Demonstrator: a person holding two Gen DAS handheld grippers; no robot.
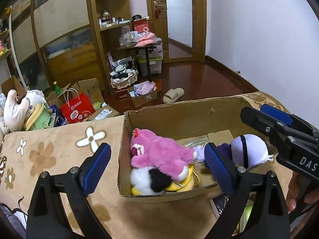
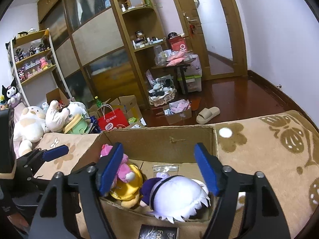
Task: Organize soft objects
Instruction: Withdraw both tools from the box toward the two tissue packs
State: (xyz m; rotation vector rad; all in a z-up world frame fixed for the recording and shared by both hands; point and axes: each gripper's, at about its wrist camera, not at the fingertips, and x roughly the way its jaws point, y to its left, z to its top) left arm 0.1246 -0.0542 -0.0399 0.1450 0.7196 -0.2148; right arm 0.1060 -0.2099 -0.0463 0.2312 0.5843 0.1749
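An open cardboard box (image 1: 179,117) (image 2: 159,139) sits on a tan flowered blanket. Inside lie a pink plush (image 1: 159,153) (image 2: 124,167), a yellow plush (image 1: 179,185) (image 2: 125,187) with a white and black pom, and a lavender and white plush doll (image 1: 249,149) (image 2: 177,193). My left gripper (image 1: 157,167) is open and empty, hovering over the box's left wall. My right gripper (image 2: 159,169) is open and empty, just above the lavender doll; it also shows at the right of the left wrist view (image 1: 279,131).
The tan blanket (image 1: 59,153) (image 2: 269,149) covers the surface around the box. Several white plush toys (image 2: 33,123) are piled at left. A red paper bag (image 1: 77,109), cartons and a slipper (image 1: 173,95) lie on the wooden floor beyond.
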